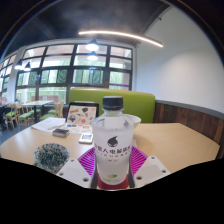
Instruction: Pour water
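Bottle (113,140) stood upright, cap on, between jaws, both pink pads (88,158) seemingly pressed on its sides. Cup (51,156) sat just left of it near counter (175,140) front edge. Pouring not started; uncapping, tilting left.

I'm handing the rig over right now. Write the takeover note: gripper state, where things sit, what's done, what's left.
Gripper: fingers closed on the water bottle, pink pads against both its sides.
Bottle: upright, white cap still on, over the near edge of the wooden table.
Cup: dark patterned, on the table just beside the bottle; whether it holds anything cannot be seen.
Done: bottle grasped.
Left: cap off, tilt over the cup, pour.
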Available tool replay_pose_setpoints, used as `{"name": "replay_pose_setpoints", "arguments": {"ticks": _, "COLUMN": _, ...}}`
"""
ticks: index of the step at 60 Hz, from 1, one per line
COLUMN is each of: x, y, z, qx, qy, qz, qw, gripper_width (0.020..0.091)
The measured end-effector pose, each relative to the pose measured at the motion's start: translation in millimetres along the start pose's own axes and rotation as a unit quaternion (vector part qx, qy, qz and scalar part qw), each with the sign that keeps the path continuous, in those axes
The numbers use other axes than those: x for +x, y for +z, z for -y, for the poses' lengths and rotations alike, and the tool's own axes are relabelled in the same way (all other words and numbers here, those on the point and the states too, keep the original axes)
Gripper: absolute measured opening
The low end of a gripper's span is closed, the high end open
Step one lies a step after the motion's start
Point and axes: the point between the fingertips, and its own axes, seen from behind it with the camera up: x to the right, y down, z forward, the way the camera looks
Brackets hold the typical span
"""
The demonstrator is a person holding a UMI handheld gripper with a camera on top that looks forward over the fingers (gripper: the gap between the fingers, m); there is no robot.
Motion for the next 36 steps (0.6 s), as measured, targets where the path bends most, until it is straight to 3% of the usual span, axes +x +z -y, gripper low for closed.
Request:
{"name": "replay_pose_setpoints", "arguments": {"ticks": 7, "x": 2, "y": 8, "z": -15, "qx": -0.031, "qy": 0.014, "qz": -0.007, "qw": 0.999, "gripper_width": 0.0435}}
{"name": "replay_pose_setpoints", "arguments": {"ticks": 24, "x": -1, "y": 2, "z": -19, "qx": -0.034, "qy": 0.04, "qz": 0.006, "qw": 0.999, "gripper_width": 0.0479}}
{"name": "replay_pose_setpoints", "arguments": {"ticks": 33, "x": 1, "y": 3, "z": -19, "qx": -0.037, "qy": 0.031, "qz": -0.004, "qw": 0.999, "gripper_width": 0.0583}}
{"name": "replay_pose_setpoints", "arguments": {"ticks": 36, "x": 3, "y": 1, "z": -26, "qx": -0.053, "qy": 0.027, "qz": -0.012, "qw": 0.998, "gripper_width": 0.0694}}
